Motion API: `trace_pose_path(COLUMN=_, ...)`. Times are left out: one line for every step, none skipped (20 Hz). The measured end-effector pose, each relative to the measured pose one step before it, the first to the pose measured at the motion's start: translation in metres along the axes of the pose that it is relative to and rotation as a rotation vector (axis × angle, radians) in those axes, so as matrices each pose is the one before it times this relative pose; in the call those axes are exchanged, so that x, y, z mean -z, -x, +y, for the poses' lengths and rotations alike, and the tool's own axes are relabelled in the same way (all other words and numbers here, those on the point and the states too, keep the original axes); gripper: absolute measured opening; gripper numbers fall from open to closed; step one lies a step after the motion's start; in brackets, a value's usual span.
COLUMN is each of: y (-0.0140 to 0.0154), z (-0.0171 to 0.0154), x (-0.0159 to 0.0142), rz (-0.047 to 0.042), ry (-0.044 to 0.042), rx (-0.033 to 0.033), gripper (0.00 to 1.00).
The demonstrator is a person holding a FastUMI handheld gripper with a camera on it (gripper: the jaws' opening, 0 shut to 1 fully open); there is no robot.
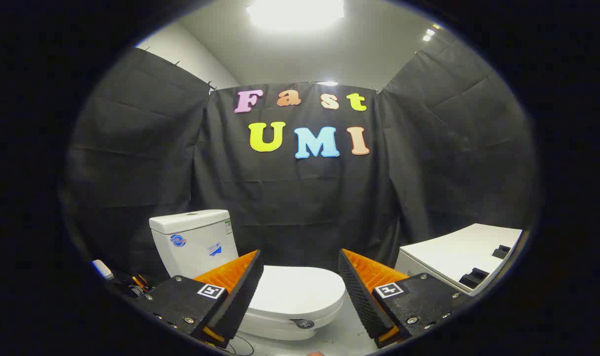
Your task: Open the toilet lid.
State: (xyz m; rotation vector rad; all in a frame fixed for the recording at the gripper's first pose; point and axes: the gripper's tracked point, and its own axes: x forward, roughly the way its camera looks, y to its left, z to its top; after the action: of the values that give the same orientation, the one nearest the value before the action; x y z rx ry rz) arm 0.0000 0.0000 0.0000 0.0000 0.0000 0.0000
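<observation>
A white toilet (260,291) stands against black cloth. Its lid (300,294) lies flat and closed over the bowl, just ahead of and between the fingers of the gripper (300,282). The fingers are spread wide apart, holding nothing, with orange backs and black ribbed pads (240,296). The toilet's cistern (193,240) rises behind the lid. Well to the right of the toilet sits a white cabinet top (458,252).
</observation>
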Motion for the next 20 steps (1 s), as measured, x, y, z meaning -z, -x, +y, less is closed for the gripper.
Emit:
trace_pose_path(y=-0.00059, z=-0.00073, x=-0.00031, rz=0.00053, ry=-0.0018, rx=-0.00016, gripper=0.94)
trace_pose_path(y=-0.0003, z=-0.00168, x=-0.00029, rz=-0.00018, ry=-0.00154, rx=0.00325, gripper=0.94)
trace_pose_path(y=0.00093, z=-0.00178, x=0.0008, rz=-0.00074, ry=-0.00268, rx=0.00175, gripper=0.94)
trace_pose_path(y=0.00089, z=-0.00105, x=0.00074, rz=-0.00019, ry=-0.00404, rx=0.00151, gripper=0.94)
trace_pose_path(y=-0.00083, z=-0.0011, x=0.00035, rz=0.00259, ry=-0.00402, rx=0.00207, gripper=0.94)
trace_pose_path(y=-0.00011, z=-0.00076, x=0.0006, rz=0.00171, ry=-0.00317, rx=0.00279, gripper=0.94)
trace_pose_path(y=-0.00023, z=-0.00116, x=-0.0001, rz=0.00018, ry=-0.00093, rx=0.00254, gripper=0.94)
trace_pose_path(y=-0.00062, z=-0.00112, x=0.00007, rz=-0.00054, ry=0.0007, rx=0.00312, gripper=0.94)
trace_pose_path(y=-0.00055, z=-0.00056, x=-0.00092, rz=-0.00175, ry=0.00056, rx=0.00349, gripper=0.94)
trace_pose_path(y=0.00039, z=-0.00052, x=0.00011, rz=-0.00322, ry=-0.00116, rx=0.00132, gripper=0.94)
trace_pose_path(y=0.00046, z=0.00079, x=-0.00169, rz=-0.00465, ry=-0.00236, rx=-0.00102, gripper=0.94)
trace_pose_path(y=0.0004, z=0.00067, x=-0.00046, rz=-0.00519, ry=-0.00102, rx=-0.00193, gripper=0.94)
trace_pose_path(y=-0.00056, z=0.00001, x=-0.00101, rz=-0.00427, ry=0.0008, rx=0.0005, gripper=0.94)
trace_pose_path(y=0.00061, z=-0.00019, x=0.00094, rz=-0.00222, ry=0.00124, rx=0.00007, gripper=0.94)
trace_pose_path(y=-0.00059, z=-0.00004, x=-0.00011, rz=0.00055, ry=0.00039, rx=-0.00025, gripper=0.94)
trace_pose_path(y=-0.00066, z=0.00111, x=0.00158, rz=0.00441, ry=0.00069, rx=-0.00132, gripper=0.94)
trace_pose_path(y=-0.00057, z=0.00032, x=0.00055, rz=0.00305, ry=0.00105, rx=-0.00068, gripper=0.94)
trace_pose_path(y=0.00093, z=-0.00038, x=0.0002, rz=-0.00113, ry=0.00151, rx=0.00018, gripper=0.94)
trace_pose_path(y=0.00013, z=-0.00069, x=-0.00101, rz=-0.00313, ry=0.00025, rx=0.00172, gripper=0.94)
trace_pose_path(y=0.00015, z=-0.00053, x=0.00009, rz=-0.00141, ry=-0.0038, rx=0.00087, gripper=0.94)
